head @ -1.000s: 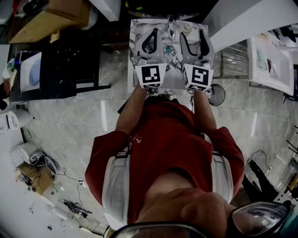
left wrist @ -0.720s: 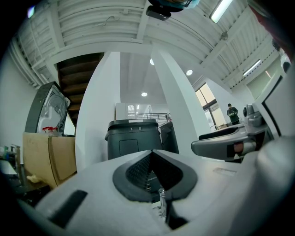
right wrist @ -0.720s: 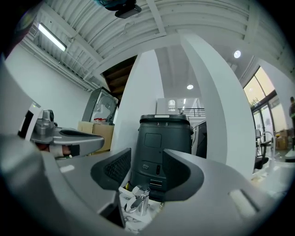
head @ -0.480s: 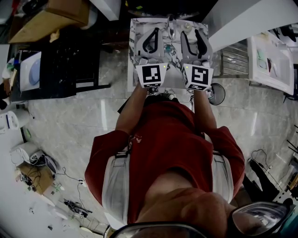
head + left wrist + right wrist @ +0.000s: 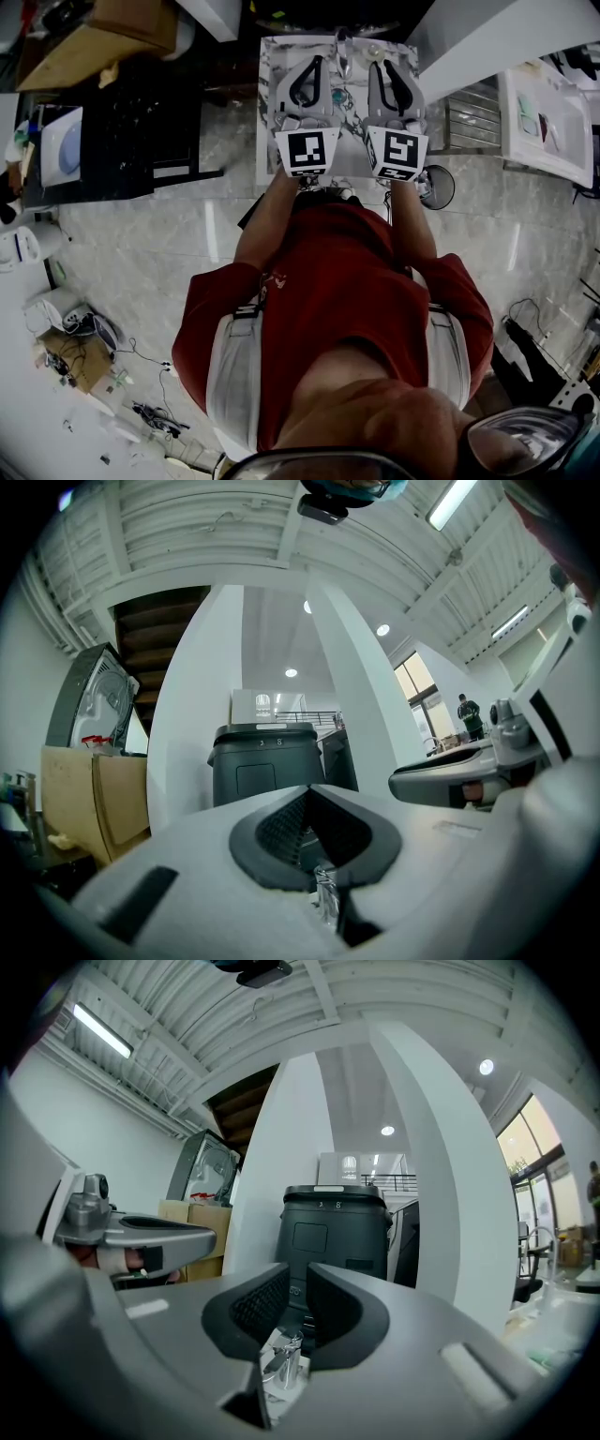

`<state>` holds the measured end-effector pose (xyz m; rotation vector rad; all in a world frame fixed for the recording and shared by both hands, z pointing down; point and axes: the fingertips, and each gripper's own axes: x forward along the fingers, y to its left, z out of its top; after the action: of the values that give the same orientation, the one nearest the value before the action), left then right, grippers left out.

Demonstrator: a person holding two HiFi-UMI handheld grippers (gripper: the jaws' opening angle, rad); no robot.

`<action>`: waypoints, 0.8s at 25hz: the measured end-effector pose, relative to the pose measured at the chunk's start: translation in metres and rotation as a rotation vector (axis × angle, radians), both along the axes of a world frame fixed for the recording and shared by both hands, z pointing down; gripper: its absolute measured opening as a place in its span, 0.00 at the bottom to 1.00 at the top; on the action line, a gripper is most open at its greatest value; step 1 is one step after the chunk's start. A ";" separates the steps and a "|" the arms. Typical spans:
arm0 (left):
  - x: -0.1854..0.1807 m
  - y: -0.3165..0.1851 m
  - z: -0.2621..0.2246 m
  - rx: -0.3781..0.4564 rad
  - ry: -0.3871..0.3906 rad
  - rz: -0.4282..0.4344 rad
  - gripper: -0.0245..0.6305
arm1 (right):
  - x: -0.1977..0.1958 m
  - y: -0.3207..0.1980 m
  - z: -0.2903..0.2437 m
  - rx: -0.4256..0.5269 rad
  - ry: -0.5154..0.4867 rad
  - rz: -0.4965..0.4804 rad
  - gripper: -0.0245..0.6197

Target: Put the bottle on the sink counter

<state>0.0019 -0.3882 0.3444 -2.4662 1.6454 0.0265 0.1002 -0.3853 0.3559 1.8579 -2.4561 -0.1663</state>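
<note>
Right gripper [image 5: 297, 1283] jaws just closing — slim gap, empty, left gripper [image 5: 307, 791] closed

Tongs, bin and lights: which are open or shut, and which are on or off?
Left gripper: tongs shut, nothing between them.
Right gripper: tongs have just been closing, a narrow gap is left, nothing between them.
Dark grey plastic bin: lid down.
Round ceiling light: on.
Long ceiling strip light: on.
</note>
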 end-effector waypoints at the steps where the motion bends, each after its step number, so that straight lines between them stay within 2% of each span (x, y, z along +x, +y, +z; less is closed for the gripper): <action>1: 0.001 0.000 0.000 -0.001 0.000 0.001 0.04 | 0.000 0.000 0.000 -0.001 0.000 -0.001 0.12; 8: 0.005 0.000 0.000 -0.003 0.002 0.010 0.04 | 0.001 0.000 -0.001 0.002 -0.013 -0.008 0.04; 17: 0.008 0.000 0.000 -0.002 -0.001 0.014 0.04 | -0.001 0.000 0.000 -0.003 -0.017 -0.025 0.04; 20: 0.008 0.001 -0.004 0.022 0.007 0.016 0.04 | -0.002 0.001 0.001 -0.002 -0.008 -0.026 0.04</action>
<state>0.0096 -0.3875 0.3409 -2.4666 1.6192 0.0551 0.0981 -0.3842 0.3566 1.8299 -2.4858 -0.1587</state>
